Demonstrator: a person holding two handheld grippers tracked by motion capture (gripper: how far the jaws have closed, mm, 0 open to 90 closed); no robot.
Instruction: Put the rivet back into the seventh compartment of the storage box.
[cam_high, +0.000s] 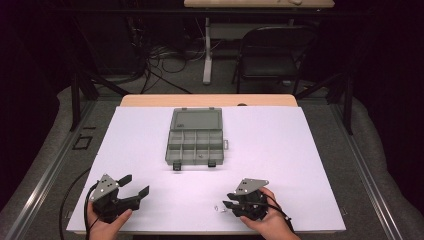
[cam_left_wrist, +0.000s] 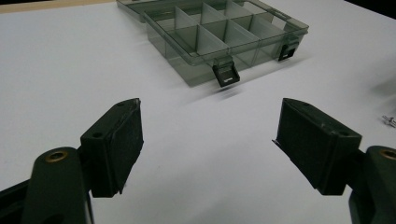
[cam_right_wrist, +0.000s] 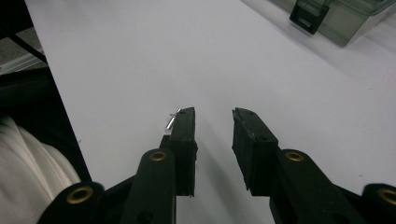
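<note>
A smoky clear compartment box (cam_high: 195, 145) lies open in the middle of the white table cover (cam_high: 300, 150), its lid (cam_high: 196, 120) flat behind it and two dark latches at its near edge. My left gripper (cam_high: 136, 184) rests near the front left, jaws spread wide with nothing between them (cam_left_wrist: 208, 126), pointing toward the box (cam_left_wrist: 219, 37). My right gripper (cam_high: 227, 202) sits at the front right, jaws a narrow gap apart and empty (cam_right_wrist: 214, 114). A small metal screw-like piece (cam_right_wrist: 172, 119) lies on the cover just outside its left jaw; I also see this small metal piece (cam_high: 217, 208) beside the gripper from above.
One box corner and a latch (cam_right_wrist: 306, 14) stand far ahead of the right gripper. The cover's front edge (cam_high: 200, 231) runs just under both hands. A folding chair (cam_high: 272, 55) and cables are on the floor beyond the table. A white sleeve (cam_right_wrist: 28, 172) is at the lower left.
</note>
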